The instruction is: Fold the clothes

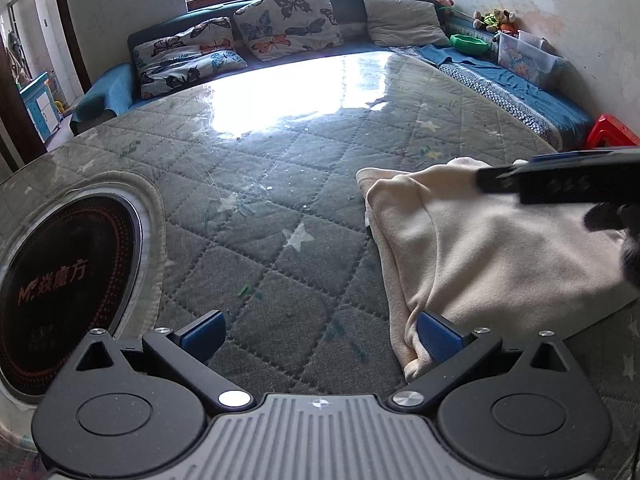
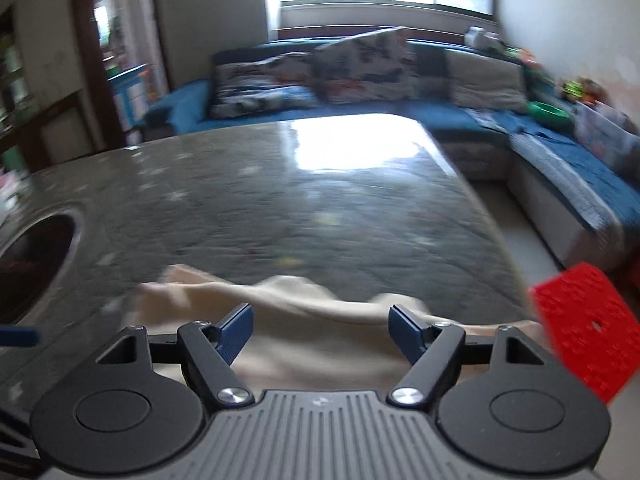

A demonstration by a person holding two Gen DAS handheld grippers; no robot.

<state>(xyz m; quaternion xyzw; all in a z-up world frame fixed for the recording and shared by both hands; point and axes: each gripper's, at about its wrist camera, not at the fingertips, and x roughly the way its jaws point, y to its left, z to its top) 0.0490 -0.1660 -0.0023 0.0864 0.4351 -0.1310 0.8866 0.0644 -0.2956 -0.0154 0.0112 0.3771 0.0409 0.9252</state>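
Note:
A cream garment lies folded on the quilted grey-green table cover, on the right side of the left wrist view. My left gripper is open, its right pad touching the garment's near left corner and its left pad over bare cover. A black finger of my right gripper reaches in from the right above the garment's far edge. In the blurred right wrist view, my right gripper is open, with the cream garment lying below and between its blue pads, neither of which presses on it.
A round black cooktop is set into the table at the left. A red plastic stool stands by the table's right edge. A blue corner sofa with butterfly cushions, toys and a clear box runs behind.

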